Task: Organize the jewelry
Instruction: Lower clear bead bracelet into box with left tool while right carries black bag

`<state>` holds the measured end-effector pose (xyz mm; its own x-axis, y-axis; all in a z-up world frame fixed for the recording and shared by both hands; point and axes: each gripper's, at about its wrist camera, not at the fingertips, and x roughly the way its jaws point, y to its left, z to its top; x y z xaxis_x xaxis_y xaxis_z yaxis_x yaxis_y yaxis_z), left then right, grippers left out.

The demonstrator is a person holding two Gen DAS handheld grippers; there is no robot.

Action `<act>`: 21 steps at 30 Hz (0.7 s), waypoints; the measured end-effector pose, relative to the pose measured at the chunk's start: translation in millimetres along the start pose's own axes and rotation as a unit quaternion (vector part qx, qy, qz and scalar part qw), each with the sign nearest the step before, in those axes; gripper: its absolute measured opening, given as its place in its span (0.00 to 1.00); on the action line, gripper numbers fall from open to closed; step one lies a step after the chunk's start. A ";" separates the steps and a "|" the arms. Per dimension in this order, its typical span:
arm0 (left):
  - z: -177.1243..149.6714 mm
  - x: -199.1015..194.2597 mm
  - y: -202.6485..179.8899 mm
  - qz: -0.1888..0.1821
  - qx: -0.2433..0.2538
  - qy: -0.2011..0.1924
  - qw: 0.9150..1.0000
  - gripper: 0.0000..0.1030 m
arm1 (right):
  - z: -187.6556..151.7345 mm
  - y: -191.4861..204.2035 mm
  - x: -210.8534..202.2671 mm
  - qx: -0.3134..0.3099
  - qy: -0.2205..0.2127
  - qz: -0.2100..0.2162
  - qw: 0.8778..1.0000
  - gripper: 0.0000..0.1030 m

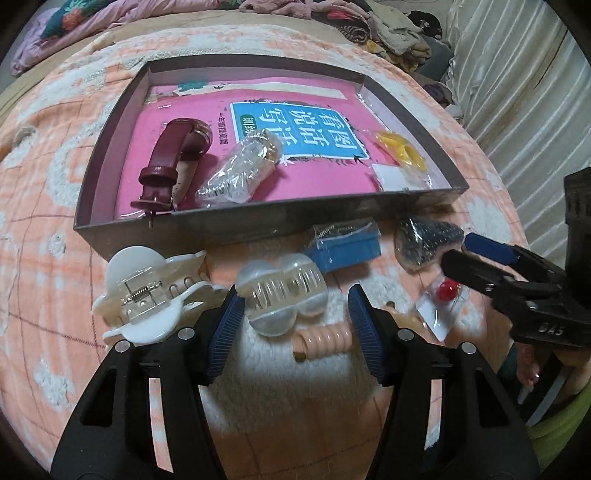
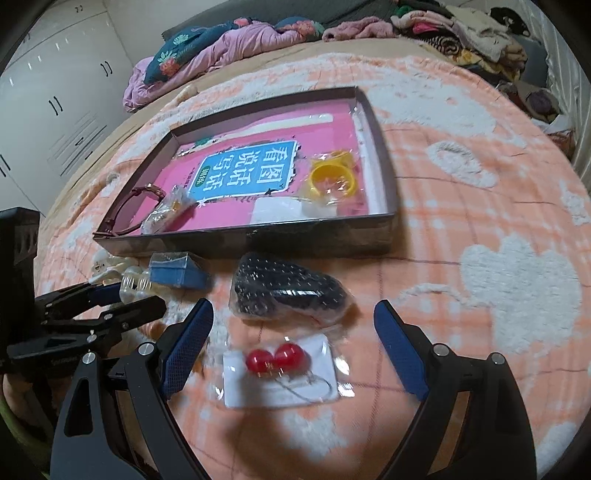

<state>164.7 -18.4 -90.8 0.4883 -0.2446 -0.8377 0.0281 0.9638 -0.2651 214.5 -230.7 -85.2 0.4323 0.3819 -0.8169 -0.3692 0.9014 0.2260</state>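
Observation:
A shallow grey box (image 1: 258,218) with a pink book as its floor holds a maroon watch (image 1: 173,162), a bagged clear trinket (image 1: 240,170) and bagged yellow rings (image 1: 400,151). My left gripper (image 1: 295,325) is open, straddling a clear hair claw (image 1: 284,295) and a peach coil hair tie (image 1: 325,341) on the blanket. My right gripper (image 2: 295,347) is open, over bagged red ball earrings (image 2: 279,356), just behind a bag of black beads (image 2: 288,291). The box (image 2: 258,240) also shows in the right wrist view.
A white hair claw (image 1: 147,295) and a small blue box (image 1: 347,247) lie before the grey box on the orange and white blanket (image 2: 480,221). Piled clothes (image 2: 461,33) lie at the far edge. White cupboards (image 2: 48,110) stand at left.

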 end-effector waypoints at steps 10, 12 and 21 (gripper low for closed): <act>5.9 4.7 2.1 0.003 -0.002 0.002 1.000 0.36 | 4.1 4.7 21.3 -0.005 -0.001 -0.018 1.000 0.69; 6.8 5.1 1.7 0.003 0.002 0.003 1.000 0.34 | 1.9 3.2 16.6 -0.006 -0.005 -0.012 1.000 0.66; 3.8 -14.5 -3.0 -0.009 0.017 -0.007 1.000 0.34 | -12.2 -9.1 -29.3 0.003 -0.040 -0.009 0.999 0.65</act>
<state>160.9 -17.4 -76.0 0.4994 -0.2610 -0.8261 0.0669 0.9623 -0.2636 195.2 -252.6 -69.8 0.5039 0.3808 -0.7753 -0.3555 0.9095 0.2157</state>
